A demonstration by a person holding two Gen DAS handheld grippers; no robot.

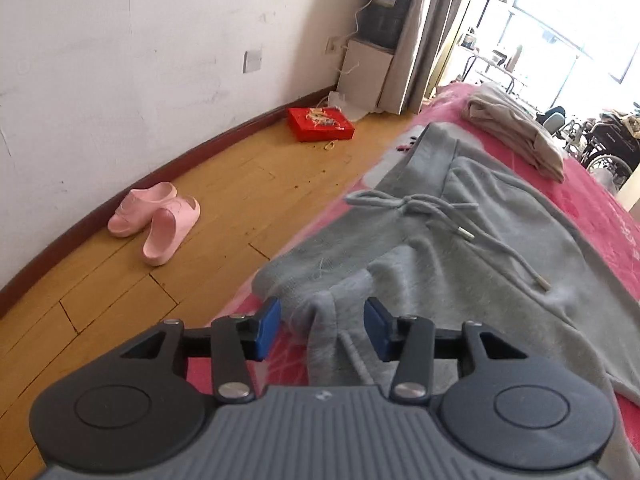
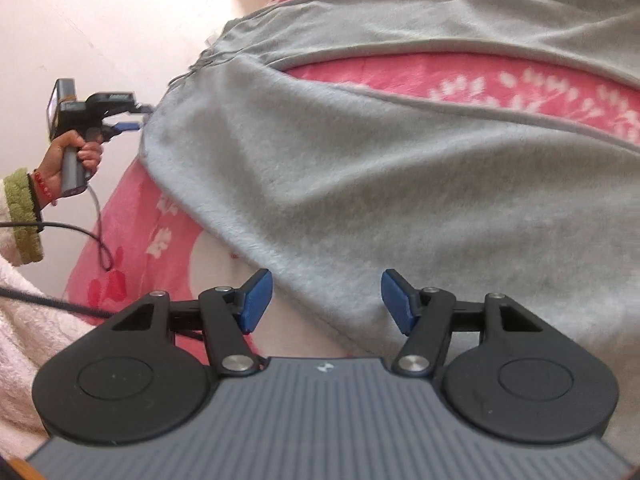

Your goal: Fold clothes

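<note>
Across the pink floral blanket (image 2: pixel 520 92) your grey fleece sweatpants (image 1: pixel 460 248) sprawl soft, light and floppy, best pinched at a doubled hem or the waistband by the drawstring (image 1: pixel 424 204), while your left gripper (image 1: pixel 322 330) and right gripper (image 2: pixel 326 300) hover with jaws apart, gripping nothing.

Grey fleece trousers (image 1: pixel 460 248) with a grey drawstring (image 1: pixel 432 208) lie on a pink bedspread (image 2: pixel 500 92) patterned with white flowers. Pink slippers (image 1: pixel 156 220) and a red box (image 1: pixel 320 123) sit on the yellow-brown wooden floor (image 1: pixel 120 300). Tongs pads (image 2: pixel 256 300): blue.
</note>
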